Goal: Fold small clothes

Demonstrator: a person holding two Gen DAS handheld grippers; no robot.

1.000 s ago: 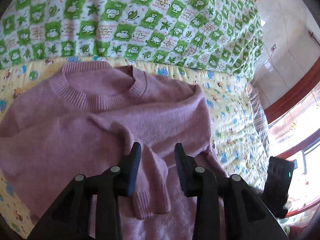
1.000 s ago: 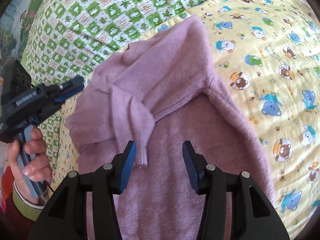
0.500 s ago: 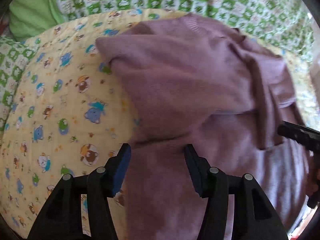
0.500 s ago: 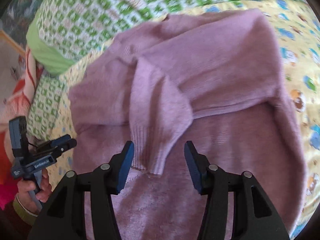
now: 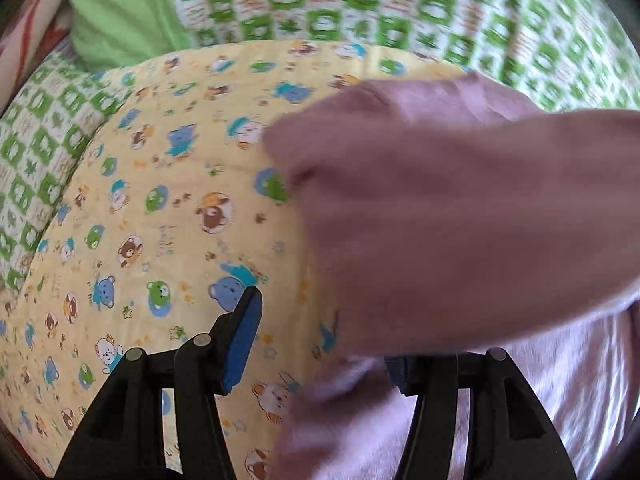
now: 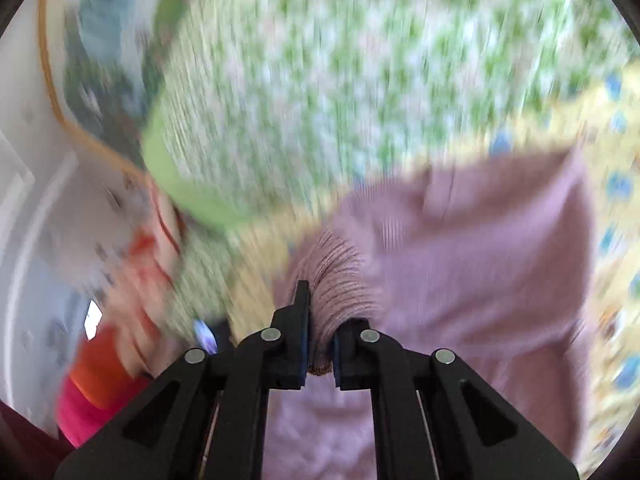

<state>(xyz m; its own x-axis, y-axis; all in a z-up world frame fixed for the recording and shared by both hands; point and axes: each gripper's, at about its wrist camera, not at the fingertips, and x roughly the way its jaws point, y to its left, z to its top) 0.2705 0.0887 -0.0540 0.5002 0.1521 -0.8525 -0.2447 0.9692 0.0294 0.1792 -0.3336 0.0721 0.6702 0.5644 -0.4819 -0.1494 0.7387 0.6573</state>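
Observation:
A mauve knitted sweater (image 5: 460, 220) lies on a yellow cartoon-print sheet (image 5: 160, 220). A lifted, blurred part of it fills the right of the left wrist view. My left gripper (image 5: 324, 340) is open at the sweater's left edge. Its left finger (image 5: 240, 336) is over the sheet, and sweater fabric covers its right finger. In the right wrist view, which is motion-blurred, my right gripper (image 6: 322, 320) is shut on the ribbed cuff (image 6: 340, 272) of the sweater (image 6: 480, 260), which it holds raised off the sweater's body.
A green-and-white checked blanket (image 5: 400, 0) lies beyond the sheet, with a lime green cushion (image 5: 120, 8) at the far left. At the lower left of the right wrist view, a person's red and orange sleeve (image 6: 100, 380) shows as a blur.
My right gripper has shut on the sleeve cuff and risen with it. My left gripper has moved on to the sweater's left edge, and lifted fabric now crosses its view.

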